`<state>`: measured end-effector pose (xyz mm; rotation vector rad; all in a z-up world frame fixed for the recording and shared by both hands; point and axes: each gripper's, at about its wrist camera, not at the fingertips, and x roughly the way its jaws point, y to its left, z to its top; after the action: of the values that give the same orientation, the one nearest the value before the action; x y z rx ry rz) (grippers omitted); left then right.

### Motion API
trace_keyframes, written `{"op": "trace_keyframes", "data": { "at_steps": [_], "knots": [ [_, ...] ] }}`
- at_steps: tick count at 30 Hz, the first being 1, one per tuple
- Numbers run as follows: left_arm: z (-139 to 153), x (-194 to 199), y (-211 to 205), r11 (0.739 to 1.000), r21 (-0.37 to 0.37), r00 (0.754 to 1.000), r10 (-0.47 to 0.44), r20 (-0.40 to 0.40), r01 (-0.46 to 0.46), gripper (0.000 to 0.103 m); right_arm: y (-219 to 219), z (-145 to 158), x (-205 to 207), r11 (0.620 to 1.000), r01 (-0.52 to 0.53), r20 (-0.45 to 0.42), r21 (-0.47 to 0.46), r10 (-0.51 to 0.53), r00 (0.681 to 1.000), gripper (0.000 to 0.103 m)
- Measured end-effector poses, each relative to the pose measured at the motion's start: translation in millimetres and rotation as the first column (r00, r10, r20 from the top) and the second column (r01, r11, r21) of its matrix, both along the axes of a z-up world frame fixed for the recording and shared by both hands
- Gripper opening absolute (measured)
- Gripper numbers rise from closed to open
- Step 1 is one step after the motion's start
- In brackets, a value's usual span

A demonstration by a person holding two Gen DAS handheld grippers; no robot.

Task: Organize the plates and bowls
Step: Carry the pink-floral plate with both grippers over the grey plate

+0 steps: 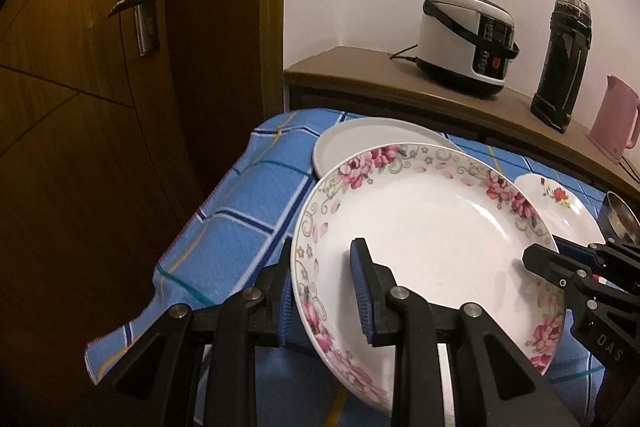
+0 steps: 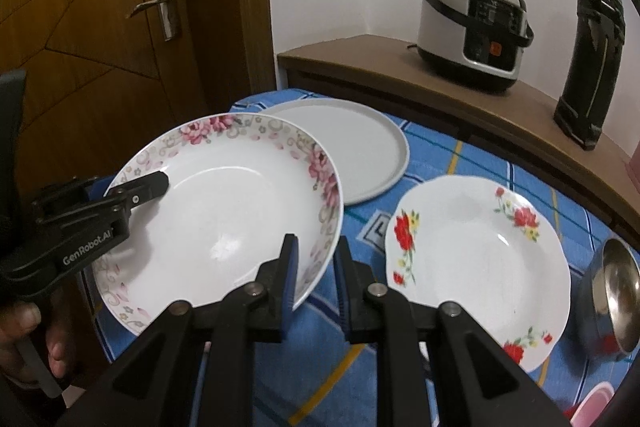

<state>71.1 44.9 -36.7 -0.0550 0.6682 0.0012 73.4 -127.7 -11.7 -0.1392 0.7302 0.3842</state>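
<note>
Right gripper [image 2: 314, 267] and left gripper [image 2: 158, 183] both pinch the pink-flower plate [image 2: 224, 211] at opposite rims, held tilted over blue checked cloth [image 2: 440, 155]. Grey plate [image 2: 360, 151] behind, red-flower plate [image 2: 476, 267] beside, steel bowl [image 2: 616, 295] far right

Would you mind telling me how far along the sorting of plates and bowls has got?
Nothing looks stacked yet. In hand: the pink-flowered plate, pinched at opposite rims by the left gripper and right gripper and tilted above the tablecloth. Left: the grey plate, the red-flowered plate and the steel bowl lie apart.
</note>
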Motion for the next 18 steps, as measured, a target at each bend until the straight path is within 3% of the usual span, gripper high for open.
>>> {"op": "trace_keyframes", "data": {
  "at_steps": [18],
  "knots": [
    [24,45,0,1.0,0.025,0.997,0.013,0.07,-0.015,0.029,3,21,47,0.999,0.031,0.058,0.021,-0.032,0.998,0.018]
  ]
}}
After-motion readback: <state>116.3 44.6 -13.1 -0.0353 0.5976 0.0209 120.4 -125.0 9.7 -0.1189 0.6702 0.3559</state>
